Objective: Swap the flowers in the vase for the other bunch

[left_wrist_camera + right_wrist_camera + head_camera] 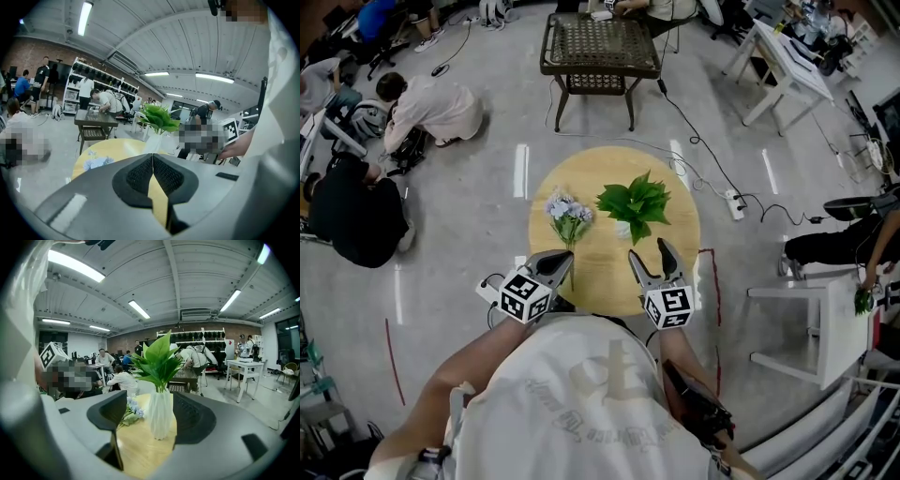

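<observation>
White and ribbed, the vase (161, 416) stands upright on the round wooden table (600, 277), a little right of the tabletop's centre in the head view. It holds a bunch of broad green leaves (636, 202). The other bunch, pale blue-purple flowers (568, 216) on green stems, lies flat on the wood just left of the vase and apart from it.

Both grippers hang over the table's near edge, low in the head view. The left gripper (562, 258) has its jaws pressed together with nothing between them. The stem ends of the flowers reach almost to its tip; I cannot tell whether they touch. The right gripper (649, 251) has its jaws spread wide and empty. In the right gripper view the vase stands in the gap beyond them, near but untouched, and the flowers peek out beside the left jaw.
</observation>
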`<state>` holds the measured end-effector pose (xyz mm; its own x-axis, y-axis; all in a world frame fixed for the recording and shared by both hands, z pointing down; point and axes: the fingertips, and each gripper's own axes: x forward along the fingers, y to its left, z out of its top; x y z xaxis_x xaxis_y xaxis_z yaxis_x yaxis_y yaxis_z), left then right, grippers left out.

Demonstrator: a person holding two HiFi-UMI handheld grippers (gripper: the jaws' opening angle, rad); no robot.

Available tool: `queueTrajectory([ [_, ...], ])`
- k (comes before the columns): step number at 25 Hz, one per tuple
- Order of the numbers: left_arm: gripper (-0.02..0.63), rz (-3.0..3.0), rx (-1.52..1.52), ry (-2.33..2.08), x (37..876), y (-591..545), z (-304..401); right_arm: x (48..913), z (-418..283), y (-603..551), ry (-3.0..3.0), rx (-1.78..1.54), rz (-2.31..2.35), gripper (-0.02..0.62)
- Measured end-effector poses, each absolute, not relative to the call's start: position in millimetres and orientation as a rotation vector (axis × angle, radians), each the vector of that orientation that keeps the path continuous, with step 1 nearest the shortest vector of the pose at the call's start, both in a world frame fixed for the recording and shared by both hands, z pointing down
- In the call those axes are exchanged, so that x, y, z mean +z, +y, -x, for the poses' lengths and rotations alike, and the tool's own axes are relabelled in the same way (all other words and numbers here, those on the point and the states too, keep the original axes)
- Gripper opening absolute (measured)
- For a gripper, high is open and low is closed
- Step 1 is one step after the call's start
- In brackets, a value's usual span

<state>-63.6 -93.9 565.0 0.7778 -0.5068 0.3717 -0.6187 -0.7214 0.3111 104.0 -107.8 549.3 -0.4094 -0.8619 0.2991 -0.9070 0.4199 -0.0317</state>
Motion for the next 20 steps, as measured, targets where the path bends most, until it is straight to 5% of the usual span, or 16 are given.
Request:
queueTrajectory([
  [20,0.008,-2.539,0.362,-0.859,564.9,-112.4,80.5,550.4,-92.8,-169.4,-2.412,0.275,-1.577,0.337],
])
